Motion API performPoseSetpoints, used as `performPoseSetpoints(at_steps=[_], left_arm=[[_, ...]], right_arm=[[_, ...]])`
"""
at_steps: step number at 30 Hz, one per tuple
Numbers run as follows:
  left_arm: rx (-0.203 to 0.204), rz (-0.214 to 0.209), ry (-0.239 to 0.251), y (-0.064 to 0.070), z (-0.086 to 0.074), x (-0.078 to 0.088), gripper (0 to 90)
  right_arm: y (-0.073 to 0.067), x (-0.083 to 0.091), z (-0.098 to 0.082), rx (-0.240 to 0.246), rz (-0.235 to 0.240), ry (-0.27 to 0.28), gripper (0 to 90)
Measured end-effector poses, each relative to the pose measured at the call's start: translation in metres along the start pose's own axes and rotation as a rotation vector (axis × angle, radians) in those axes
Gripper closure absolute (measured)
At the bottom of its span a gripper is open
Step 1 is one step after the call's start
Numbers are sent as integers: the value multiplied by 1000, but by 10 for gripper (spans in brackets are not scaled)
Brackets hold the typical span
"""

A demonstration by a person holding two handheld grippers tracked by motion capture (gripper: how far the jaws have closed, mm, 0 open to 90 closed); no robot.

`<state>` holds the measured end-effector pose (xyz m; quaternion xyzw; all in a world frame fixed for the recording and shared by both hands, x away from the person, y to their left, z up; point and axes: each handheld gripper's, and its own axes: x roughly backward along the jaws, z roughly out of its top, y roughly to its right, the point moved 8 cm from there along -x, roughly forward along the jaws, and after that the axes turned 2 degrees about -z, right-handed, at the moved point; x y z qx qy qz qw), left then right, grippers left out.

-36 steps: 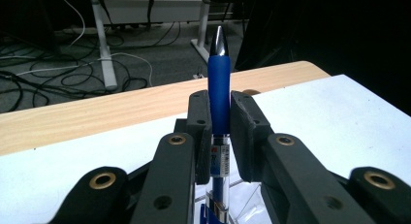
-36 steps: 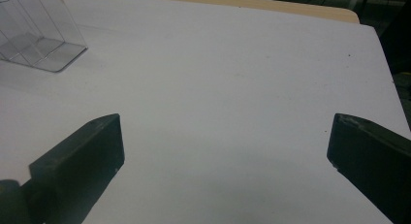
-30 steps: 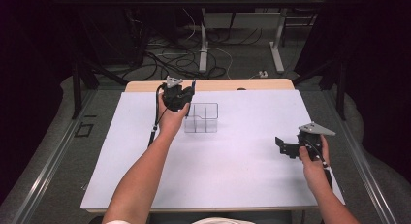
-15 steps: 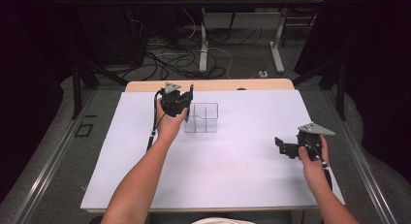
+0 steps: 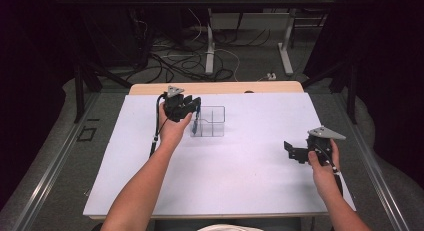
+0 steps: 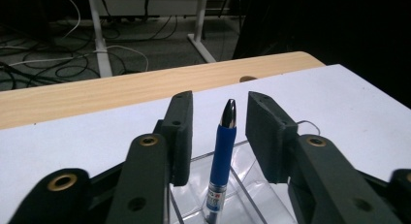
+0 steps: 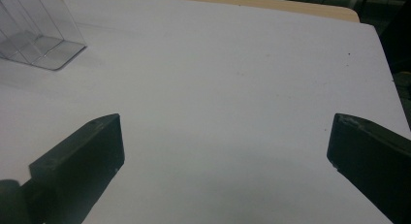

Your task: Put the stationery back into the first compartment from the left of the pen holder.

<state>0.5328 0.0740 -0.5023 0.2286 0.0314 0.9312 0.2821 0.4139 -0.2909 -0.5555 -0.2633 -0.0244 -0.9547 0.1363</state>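
Left fingers (image 6: 181, 132) just parted, gaps on both sides of the blue pen (image 6: 222, 156), now upright in the near-left cell of the clear organizer (image 5: 209, 122). Delivery apparently done; withdrawal left. Right gripper (image 5: 295, 152) spread wide, empty, well apart over the white counter (image 5: 240, 176).

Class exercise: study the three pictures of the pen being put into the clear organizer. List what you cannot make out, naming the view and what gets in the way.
- Blue pen: its lower end, cut off by the bottom edge of the left gripper view.
- Print on the pen's label: too small, left gripper view.
- Clear organizer: which compartment holds the pen; in the high view the left gripper covers that corner.
- Right gripper: its body, below the right gripper view's edge.
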Motion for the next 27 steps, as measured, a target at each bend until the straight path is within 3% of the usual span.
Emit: performPoseSetpoints(at_steps=[10, 11, 16, 22, 27], left_arm=[[3, -62, 48, 9, 9, 19, 466], [-13, -67, 53, 9, 10, 22, 455], [-20, -95, 52, 13, 9, 32, 369], [-46, -85, 19, 11, 1, 48, 224], [-46, -59, 14, 2, -7, 66, 166]], right_arm=[[1, 1, 0, 2, -5, -2, 0], [0, 1, 1, 2, -3, 2, 0], [2, 1, 1, 7, -5, 6, 0], [1, 1, 1, -5, -3, 5, 0], [3, 3, 1, 3, -10, 4, 0]])
